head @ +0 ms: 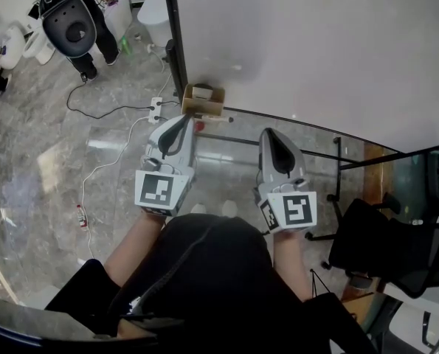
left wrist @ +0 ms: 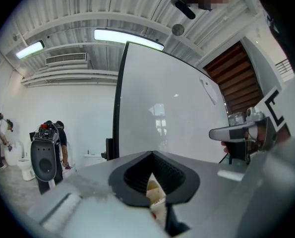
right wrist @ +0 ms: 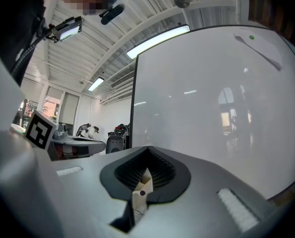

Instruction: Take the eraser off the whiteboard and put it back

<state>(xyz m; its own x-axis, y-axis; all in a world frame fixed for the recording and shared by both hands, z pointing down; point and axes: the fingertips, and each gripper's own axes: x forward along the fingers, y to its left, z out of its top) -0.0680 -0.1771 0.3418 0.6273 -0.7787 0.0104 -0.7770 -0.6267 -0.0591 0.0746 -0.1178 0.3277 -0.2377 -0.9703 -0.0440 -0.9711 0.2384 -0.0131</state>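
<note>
Along the lower edge of the glossy white whiteboard [head: 315, 43]: no eraser I can name for certain.
My best candidate sits in the small open tan cardboard box [head: 203, 100] at the board's bottom left corner, near the grey left gripper [head: 185, 120]; I'd expect a light, soft felt block, best pinched across its stiff long sides. Left fingers clenched on nothing, grey right gripper [head: 269, 135] likewise clenched, empty.

two tongs [head: 183, 118] [head: 270, 133], one whiteboard [head: 315, 50], one box [head: 203, 100], one chair [head: 385, 245].
</note>
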